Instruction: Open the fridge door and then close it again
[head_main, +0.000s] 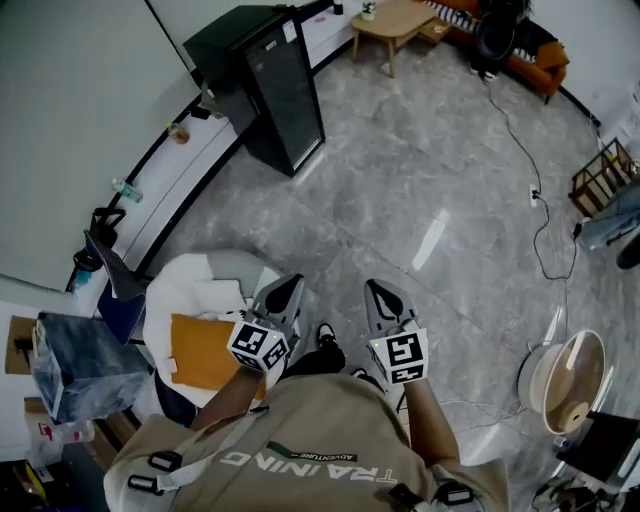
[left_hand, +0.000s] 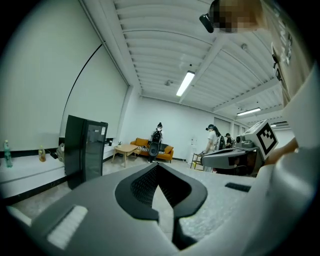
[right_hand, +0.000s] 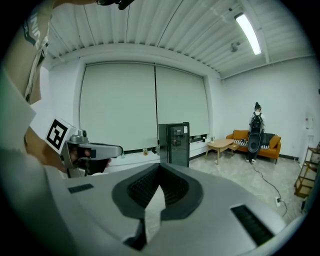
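Observation:
The black fridge (head_main: 275, 85) with a dark glass door stands shut against the far wall, several steps ahead across the grey floor. It also shows small in the left gripper view (left_hand: 85, 150) and the right gripper view (right_hand: 175, 143). I hold both grippers close to my chest, pointing forward. The left gripper (head_main: 289, 288) (left_hand: 157, 167) is shut with nothing between its jaws. So is the right gripper (head_main: 381, 292) (right_hand: 160, 167), a hand's width to its right. Neither is near the fridge.
A white ledge (head_main: 185, 165) with bottles runs along the left wall. A white seat (head_main: 195, 285) with an orange cushion is at my left. A cable (head_main: 535, 200) trails over the floor and a fan (head_main: 570, 380) stands at the right. A wooden table (head_main: 392, 22), an orange sofa (head_main: 545, 62) and people (left_hand: 159, 137) are at the far end.

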